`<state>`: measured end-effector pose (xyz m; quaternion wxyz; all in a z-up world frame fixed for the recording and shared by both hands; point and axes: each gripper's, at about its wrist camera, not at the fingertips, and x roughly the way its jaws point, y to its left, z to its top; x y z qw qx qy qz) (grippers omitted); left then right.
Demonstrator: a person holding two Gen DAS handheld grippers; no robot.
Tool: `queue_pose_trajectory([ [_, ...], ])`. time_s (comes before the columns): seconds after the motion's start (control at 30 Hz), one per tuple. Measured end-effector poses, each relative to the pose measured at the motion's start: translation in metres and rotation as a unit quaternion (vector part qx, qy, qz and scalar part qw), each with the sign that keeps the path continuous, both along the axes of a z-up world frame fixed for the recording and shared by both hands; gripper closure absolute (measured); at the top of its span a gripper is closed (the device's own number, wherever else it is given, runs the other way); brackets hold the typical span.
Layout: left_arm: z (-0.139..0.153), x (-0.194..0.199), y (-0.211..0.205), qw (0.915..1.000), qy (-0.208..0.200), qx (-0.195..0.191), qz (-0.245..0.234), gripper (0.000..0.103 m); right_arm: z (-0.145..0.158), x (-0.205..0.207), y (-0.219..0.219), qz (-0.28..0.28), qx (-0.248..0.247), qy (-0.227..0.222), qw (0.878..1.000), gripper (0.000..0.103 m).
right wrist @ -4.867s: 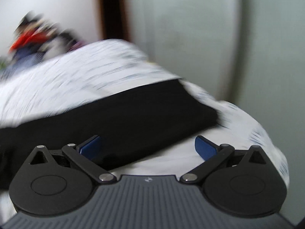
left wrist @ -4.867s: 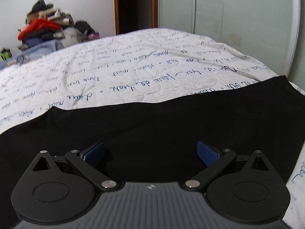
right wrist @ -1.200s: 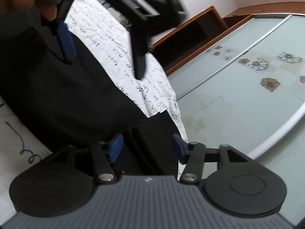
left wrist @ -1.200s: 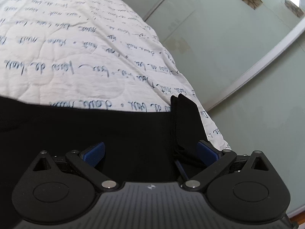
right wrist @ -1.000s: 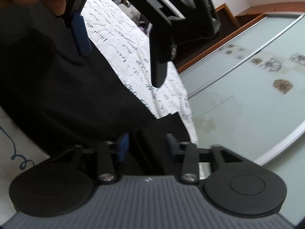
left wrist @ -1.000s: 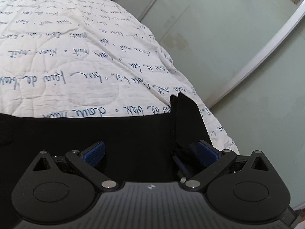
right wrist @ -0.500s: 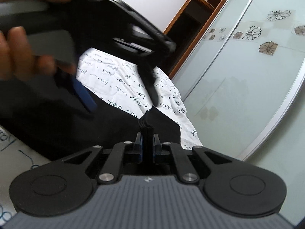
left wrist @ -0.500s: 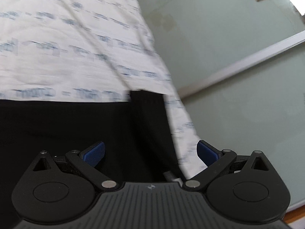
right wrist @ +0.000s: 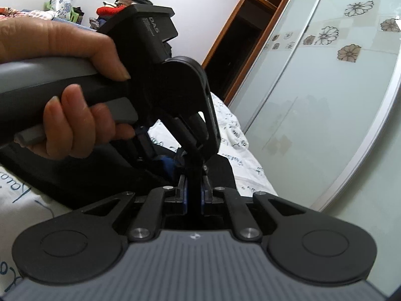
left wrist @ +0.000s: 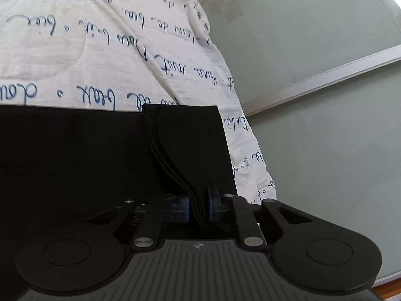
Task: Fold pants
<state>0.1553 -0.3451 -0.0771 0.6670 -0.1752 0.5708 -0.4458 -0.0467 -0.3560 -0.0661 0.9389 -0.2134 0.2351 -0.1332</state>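
Black pants [left wrist: 75, 150] lie across the white bedspread with blue handwriting [left wrist: 75, 50]. Their end forms a stacked fold [left wrist: 190, 135] near the bed's right edge. My left gripper [left wrist: 199, 202] is shut on the layered edge of that fold, and the fabric runs up out of its blue pads. My right gripper [right wrist: 193, 190] is shut on the same end of the pants [right wrist: 223, 170], with a dark ridge of cloth pinched between its pads. In the right wrist view a hand [right wrist: 62, 50] holds the left gripper [right wrist: 173, 161] just beyond mine, its tips down on the cloth.
Frosted sliding wardrobe doors [left wrist: 313, 37] with flower prints stand close to the bed's right side. A dark wood-framed doorway [right wrist: 240, 37] is behind. A pile of clothes [right wrist: 112, 7] sits at the far end of the room.
The left gripper has swung toward the folded end of the pants and closed on its edge. The right gripper closed on the cloth about half a second ago and has rolled more upright.
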Motion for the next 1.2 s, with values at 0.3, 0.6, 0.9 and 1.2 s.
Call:
queue_pose_trajectory([
  [0.3,0.033,-0.018,0.027,0.9914,-0.13,-0.013,0.008,0.097,0.001,-0.004,0.023,0.022,-0.007,-0.014,1.0,0.095],
  [0.6,0.048,-0.032,0.099,0.9761,-0.212,0.014,0.047,0.097,0.009,-0.017,0.066,0.09,-0.001,-0.033,0.995,0.095],
  [0.9,0.043,-0.025,0.172,0.9688,-0.22,0.083,0.078,0.097,-0.005,-0.014,0.125,0.186,0.026,-0.01,0.982,0.095],
  [1.2,0.03,-0.023,0.225,0.9611,-0.222,0.113,0.12,0.097,-0.019,-0.012,0.151,0.242,0.053,0.013,0.969,0.095],
])
